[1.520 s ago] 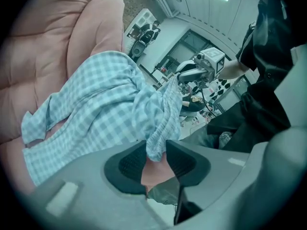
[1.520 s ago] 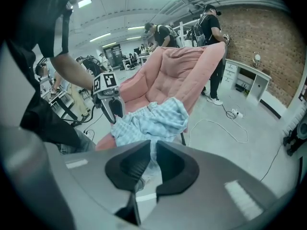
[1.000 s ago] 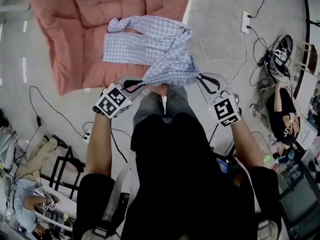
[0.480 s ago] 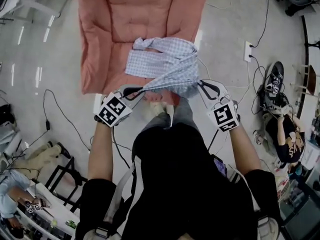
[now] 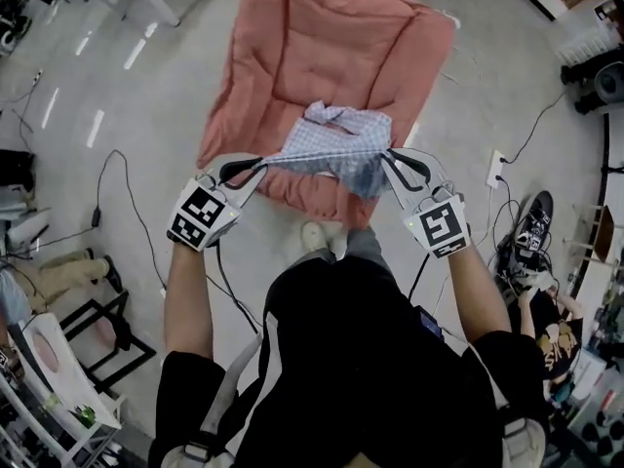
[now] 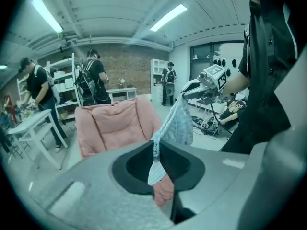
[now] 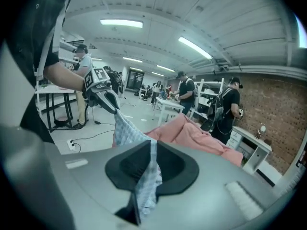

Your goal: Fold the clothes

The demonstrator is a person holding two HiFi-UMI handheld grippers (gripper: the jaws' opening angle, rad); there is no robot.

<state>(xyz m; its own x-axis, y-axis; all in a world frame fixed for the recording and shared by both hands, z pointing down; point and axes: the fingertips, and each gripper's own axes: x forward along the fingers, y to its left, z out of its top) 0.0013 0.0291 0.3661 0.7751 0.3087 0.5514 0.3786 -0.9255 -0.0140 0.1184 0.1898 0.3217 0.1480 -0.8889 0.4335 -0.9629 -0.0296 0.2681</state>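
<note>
1. Left tool [image 5: 261, 163]: jaws clamped on a shirt [image 5: 336, 144] corner, forearm stretched forward.
2. Right tool [image 5: 388, 156]: jaws clamped on the shirt's other end, forearm forward.
3. Tools apart, tips angled inward.

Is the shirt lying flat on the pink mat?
No, the shirt hangs bunched between the left gripper and right gripper, over the mat.

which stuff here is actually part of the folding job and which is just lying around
Job:
checked shirt, stretched between the two grippers
left gripper, shut on the shirt
right gripper, shut on the shirt
pink quilt on the floor below

Lying about:
floor cable
socket box
white table
person with backpack
</note>
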